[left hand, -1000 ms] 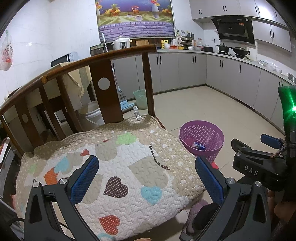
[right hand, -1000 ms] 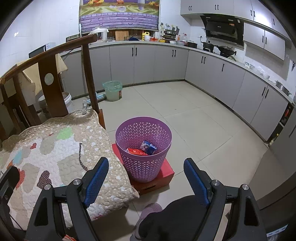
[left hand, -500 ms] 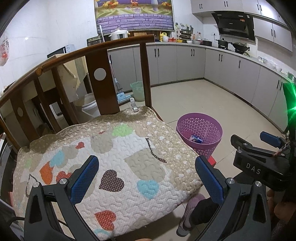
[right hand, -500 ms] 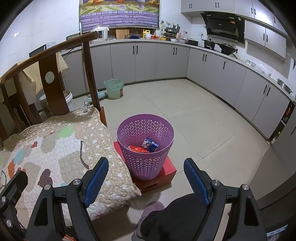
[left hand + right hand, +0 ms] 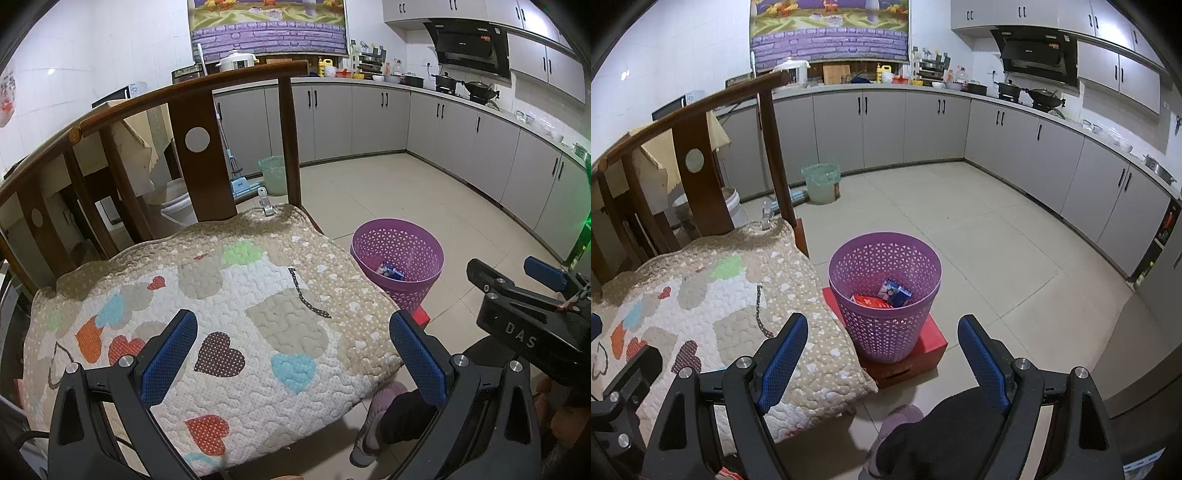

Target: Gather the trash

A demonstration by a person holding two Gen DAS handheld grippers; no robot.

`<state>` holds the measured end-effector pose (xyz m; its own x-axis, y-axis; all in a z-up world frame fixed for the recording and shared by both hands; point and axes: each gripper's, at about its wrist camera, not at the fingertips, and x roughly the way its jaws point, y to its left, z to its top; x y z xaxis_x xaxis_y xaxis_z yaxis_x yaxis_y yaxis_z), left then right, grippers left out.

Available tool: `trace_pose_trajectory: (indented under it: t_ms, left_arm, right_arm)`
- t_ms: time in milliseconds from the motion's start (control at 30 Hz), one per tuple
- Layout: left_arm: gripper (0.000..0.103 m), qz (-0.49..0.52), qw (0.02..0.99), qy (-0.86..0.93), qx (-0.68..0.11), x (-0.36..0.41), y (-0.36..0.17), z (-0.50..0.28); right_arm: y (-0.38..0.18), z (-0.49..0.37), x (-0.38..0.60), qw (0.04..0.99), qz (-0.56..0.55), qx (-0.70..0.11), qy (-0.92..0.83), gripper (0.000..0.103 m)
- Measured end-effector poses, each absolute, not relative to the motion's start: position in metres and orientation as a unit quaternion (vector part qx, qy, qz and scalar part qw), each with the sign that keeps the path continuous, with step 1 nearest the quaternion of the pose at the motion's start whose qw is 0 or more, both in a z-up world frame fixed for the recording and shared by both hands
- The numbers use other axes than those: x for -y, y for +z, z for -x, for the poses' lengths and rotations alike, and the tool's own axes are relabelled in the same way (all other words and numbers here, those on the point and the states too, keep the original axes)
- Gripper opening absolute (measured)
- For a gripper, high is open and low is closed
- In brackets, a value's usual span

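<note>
A purple mesh basket (image 5: 884,295) stands on a red box (image 5: 925,350) on the floor, just right of a chair's quilted heart-pattern cushion (image 5: 229,314). Inside the basket lie a blue-and-white packet (image 5: 895,291) and a red packet (image 5: 870,301). My right gripper (image 5: 882,354) hangs open in front of the basket, nothing between its blue pads. Over the cushion's front half, my left gripper (image 5: 293,356) is also open and holds nothing. The left wrist view shows the basket (image 5: 397,266) beyond the cushion's right edge and the right gripper (image 5: 513,275) at the far right.
The wooden chair back (image 5: 199,147) rises behind the cushion, with a metal clip (image 5: 264,206) at its rear edge. A green-lined bin (image 5: 822,182) and a white bucket (image 5: 733,208) stand by grey cabinets (image 5: 923,129). A person's slippered foot (image 5: 899,417) is below the right gripper.
</note>
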<state>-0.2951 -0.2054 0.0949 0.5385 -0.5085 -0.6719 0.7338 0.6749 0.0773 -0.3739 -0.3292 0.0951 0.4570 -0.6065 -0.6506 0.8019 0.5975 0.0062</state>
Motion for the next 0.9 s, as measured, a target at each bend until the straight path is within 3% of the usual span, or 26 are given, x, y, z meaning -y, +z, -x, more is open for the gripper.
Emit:
trace_pose_trajectory:
  t_ms: [900]
  left_arm:
    - [0.103,-0.182,0.853,-0.37,-0.32,0.209,0.0911,0.2995]
  right_arm:
    - [0.0989,0.3826,0.3303,0.85,-0.166,-0.279,-0.415,0.087]
